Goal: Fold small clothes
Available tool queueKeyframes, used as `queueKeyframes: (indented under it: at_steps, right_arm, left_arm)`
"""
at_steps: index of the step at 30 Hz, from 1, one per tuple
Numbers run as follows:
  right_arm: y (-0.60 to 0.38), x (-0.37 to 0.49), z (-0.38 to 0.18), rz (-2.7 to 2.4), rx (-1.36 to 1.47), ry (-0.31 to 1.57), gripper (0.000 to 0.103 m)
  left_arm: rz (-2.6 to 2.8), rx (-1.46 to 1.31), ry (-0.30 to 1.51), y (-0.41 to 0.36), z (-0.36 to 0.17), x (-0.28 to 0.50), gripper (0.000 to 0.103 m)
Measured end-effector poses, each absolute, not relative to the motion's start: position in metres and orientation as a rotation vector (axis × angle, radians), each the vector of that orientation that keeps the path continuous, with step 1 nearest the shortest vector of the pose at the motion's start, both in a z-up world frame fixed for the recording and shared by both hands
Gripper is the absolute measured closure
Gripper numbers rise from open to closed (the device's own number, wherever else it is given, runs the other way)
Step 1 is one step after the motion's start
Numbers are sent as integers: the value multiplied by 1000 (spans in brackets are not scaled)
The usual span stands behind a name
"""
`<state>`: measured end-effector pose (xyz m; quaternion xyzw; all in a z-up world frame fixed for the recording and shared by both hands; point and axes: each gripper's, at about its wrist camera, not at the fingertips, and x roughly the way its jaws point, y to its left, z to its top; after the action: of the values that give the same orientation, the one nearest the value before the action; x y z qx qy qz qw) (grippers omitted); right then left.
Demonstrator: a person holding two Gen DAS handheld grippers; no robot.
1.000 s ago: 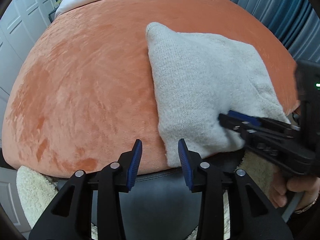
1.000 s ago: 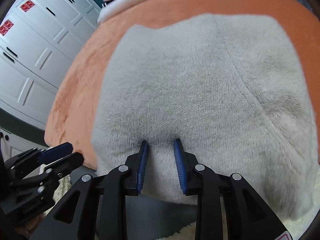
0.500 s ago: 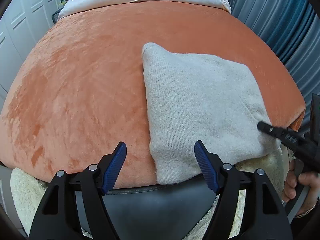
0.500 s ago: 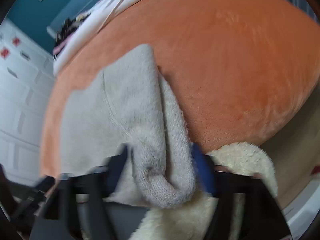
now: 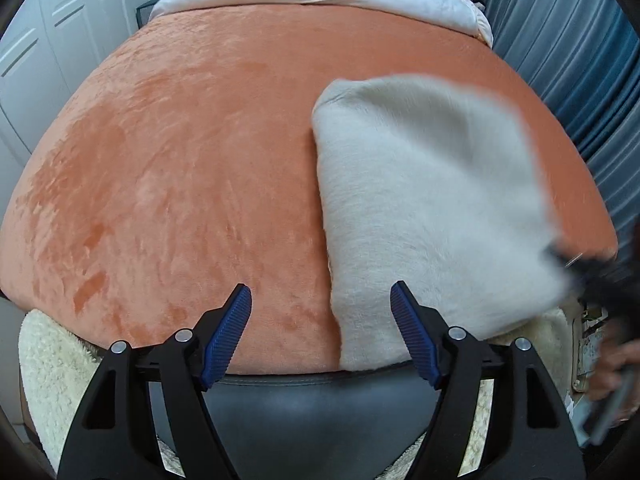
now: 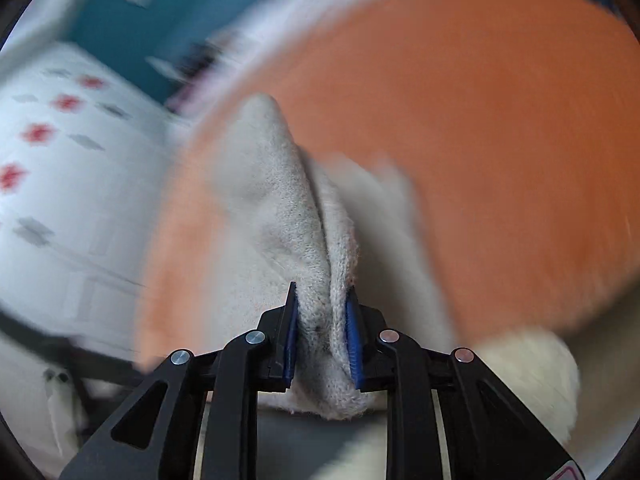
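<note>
Right now my right tongs [image 6: 321, 334] have just been closing and are clenched on the bunched near corner of the grey knit garment [image 5: 424, 208], the wool squeezed between the pads. My left tongs [image 5: 320, 334] have just been opening and stand released, straddling its near left edge without pressing it. Beyond both, the garment lies folded on the orange blanket [image 5: 180, 168], its far edge well ahead. I judge I should carry this corner over slowly, keeping the layers stacked, and pin the left edge only if it drags.
</note>
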<state>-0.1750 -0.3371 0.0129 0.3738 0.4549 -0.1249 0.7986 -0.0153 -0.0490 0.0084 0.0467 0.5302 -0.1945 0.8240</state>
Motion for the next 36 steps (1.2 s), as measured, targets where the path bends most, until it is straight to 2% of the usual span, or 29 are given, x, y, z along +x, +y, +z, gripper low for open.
queueKeyframes:
  at_steps: [1, 3, 7, 10, 12, 14, 15, 16, 19, 24, 28, 30, 32, 33, 34, 36]
  right_arm:
    - [-341, -182, -19, -326, 824, 1045, 84]
    - [-337, -195, -22, -307, 875, 956, 84]
    - [-330, -194, 10, -294, 863, 937, 83]
    - [-320, -198, 50, -160, 928, 797, 83]
    - [-317, -198, 49, -210, 830, 832, 83]
    - [-313, -190, 10, -350, 655, 1003, 83]
    - [-316, -190, -11, -366, 654, 1059, 80]
    - [-318, -196, -17, -350, 720, 1030, 80]
    - [-316, -206, 10, -331, 773, 953, 72]
    - [-297, -204, 63, -361, 617, 865, 71]
    - [-297, -178, 89, -199, 572, 822, 72]
    - [-277, -158, 76, -124, 530, 896, 72]
    - [-251, -125, 22, -47, 510, 1100, 72]
    - [-241, -119, -7, -58, 479, 1190, 76]
    - [-232, -121, -21, -66, 449, 1197, 76]
    - [-224, -127, -9, -83, 393, 1167, 76]
  left_arm:
    - [-422, 109, 1137, -51, 6, -17, 33]
    - [-432, 137, 1136, -56, 5, -21, 33]
    - [-449, 152, 1139, -63, 2, -23, 33]
    - [-451, 165, 1120, -65, 4, -25, 33]
    - [-450, 162, 1121, -65, 3, -25, 32]
    - [-449, 157, 1141, -66, -1, -24, 32]
    - [-449, 159, 1154, -67, -3, -25, 32]
    - [-451, 163, 1158, -67, -3, -25, 32]
    - [-462, 172, 1142, -67, 0, -28, 29]
    - [-484, 132, 1130, -80, 7, -21, 30]
    - [-493, 134, 1081, -97, 14, -13, 30]
    - [-461, 199, 1140, -106, -4, -8, 32]
    - [-453, 220, 1201, -108, -27, -5, 31]
    - [-452, 234, 1228, -109, -37, -6, 31]
    - [-460, 234, 1238, -109, -40, -8, 30]
    - [-459, 234, 1227, -109, -40, -11, 29]
